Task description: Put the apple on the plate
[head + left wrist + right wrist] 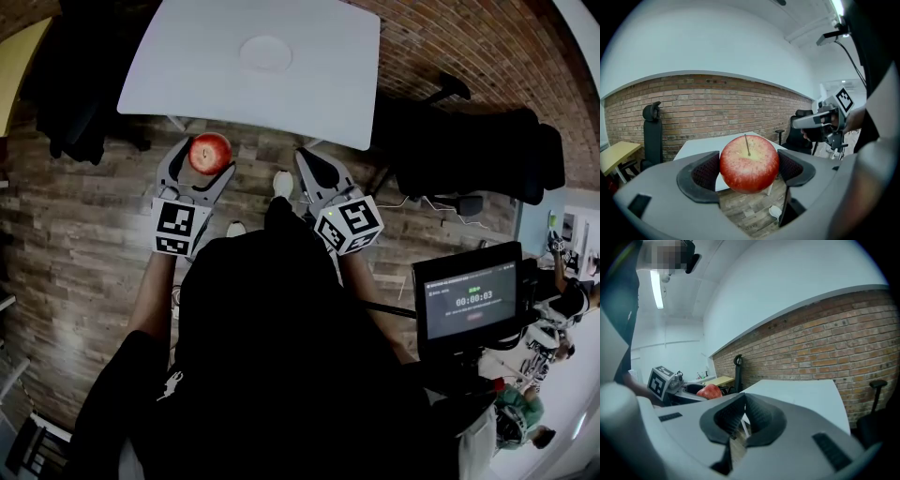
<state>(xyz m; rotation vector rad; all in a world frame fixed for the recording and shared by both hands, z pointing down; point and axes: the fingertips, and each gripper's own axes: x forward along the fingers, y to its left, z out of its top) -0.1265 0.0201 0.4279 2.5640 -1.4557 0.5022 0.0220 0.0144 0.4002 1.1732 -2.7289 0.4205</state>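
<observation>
In the head view, the left gripper [202, 163] clasps a red apple [210, 152] between its jaws, in the air over the wood-plank floor [84, 244] and just short of the near edge of the white counter [187, 66]. A white plate [265, 53] lies on the counter towards its far side, well apart from the apple. The right gripper [309, 167] hangs beside the left one, also short of the counter's edge. A monitor [472, 300] stands at the lower right.

In the left gripper view, the apple [749, 163] sits stem up, pinched on both sides by the dark ribbed pads [705, 172] of the left gripper [749, 169]. The counter [696, 147] and a brick wall [717, 105] lie beyond it, and the right gripper [818, 120] shows at the right.

In the right gripper view, the right gripper [743, 420] has its jaws pressed together with nothing between them. The apple [710, 391] shows at the left in the left gripper [691, 392], with the counter [801, 397] ahead and the brick wall [825, 348] behind.
</observation>
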